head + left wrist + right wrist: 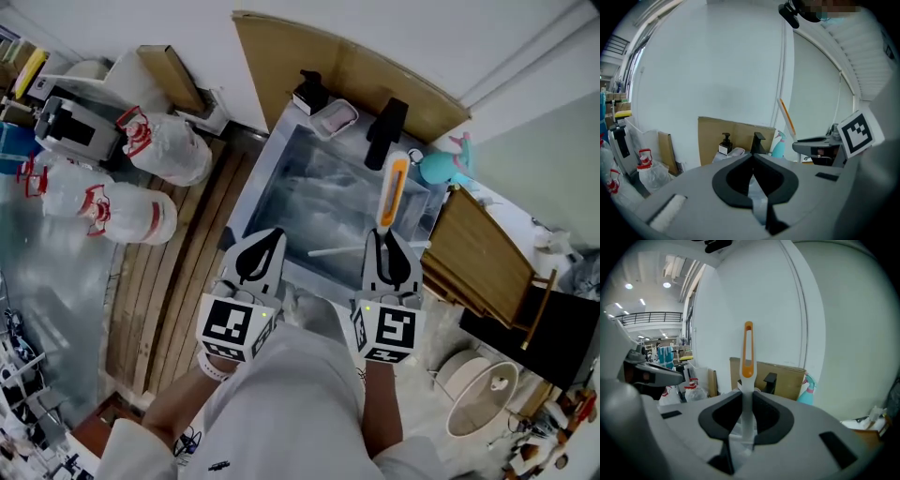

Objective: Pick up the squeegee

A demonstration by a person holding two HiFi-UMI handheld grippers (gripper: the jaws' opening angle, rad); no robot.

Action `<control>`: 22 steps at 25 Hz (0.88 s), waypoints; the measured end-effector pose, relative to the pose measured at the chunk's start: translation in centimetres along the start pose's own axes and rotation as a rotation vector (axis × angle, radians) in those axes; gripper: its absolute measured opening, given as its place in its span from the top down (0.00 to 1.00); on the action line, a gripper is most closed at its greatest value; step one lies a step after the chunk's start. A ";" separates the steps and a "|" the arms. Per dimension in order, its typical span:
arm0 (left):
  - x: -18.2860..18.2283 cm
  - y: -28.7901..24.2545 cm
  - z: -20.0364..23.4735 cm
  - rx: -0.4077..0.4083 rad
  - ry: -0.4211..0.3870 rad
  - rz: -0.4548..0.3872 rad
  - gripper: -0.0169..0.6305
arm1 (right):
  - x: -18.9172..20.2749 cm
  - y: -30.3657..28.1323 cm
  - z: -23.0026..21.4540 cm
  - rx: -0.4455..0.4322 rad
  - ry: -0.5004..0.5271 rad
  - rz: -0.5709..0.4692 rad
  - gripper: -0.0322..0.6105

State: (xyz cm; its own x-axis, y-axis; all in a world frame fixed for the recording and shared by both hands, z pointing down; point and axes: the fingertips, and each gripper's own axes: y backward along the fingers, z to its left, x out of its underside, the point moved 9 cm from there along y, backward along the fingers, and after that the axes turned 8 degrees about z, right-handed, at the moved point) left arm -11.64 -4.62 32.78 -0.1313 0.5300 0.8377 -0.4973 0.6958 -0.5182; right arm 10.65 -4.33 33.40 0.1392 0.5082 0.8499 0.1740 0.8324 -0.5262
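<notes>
Above the sink [246,202], the right gripper [746,394] has its jaws pinching the squeegee [748,357] by its slim handle, seemingly a light, stiff, slippery tool best held there, while the left gripper [753,157] has its jaws pressed together, empty.

No text, brand, number or sign can be read in any view. The white label on the pump bottle [309,92] is too small to decipher.

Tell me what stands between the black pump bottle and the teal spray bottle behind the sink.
A pale pink tray and the black faucet stand between the pump bottle and the spray bottle, clearest in the head view.
</notes>
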 end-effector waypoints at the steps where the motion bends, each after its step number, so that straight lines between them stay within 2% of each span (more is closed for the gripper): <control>1: -0.4 0.4 -0.2 -0.003 -0.003 -0.012 0.97 | -0.3 0.7 -0.3 0.007 -0.001 -0.011 0.86; 12: -2.4 4.5 -1.8 -0.026 -0.044 -0.080 0.97 | -1.8 6.3 -1.9 0.036 -0.005 -0.107 0.86; 22: -3.2 6.7 -3.2 -0.024 -0.072 -0.119 0.97 | -1.6 9.3 -2.3 0.060 -0.027 -0.170 0.86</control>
State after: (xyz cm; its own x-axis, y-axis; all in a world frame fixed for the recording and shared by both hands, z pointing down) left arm -11.85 -0.10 26.12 -0.1343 0.4071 0.9035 -0.4922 0.7639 -0.4174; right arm 14.28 2.11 27.10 0.0868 0.3643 0.9272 0.1340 0.9180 -0.3732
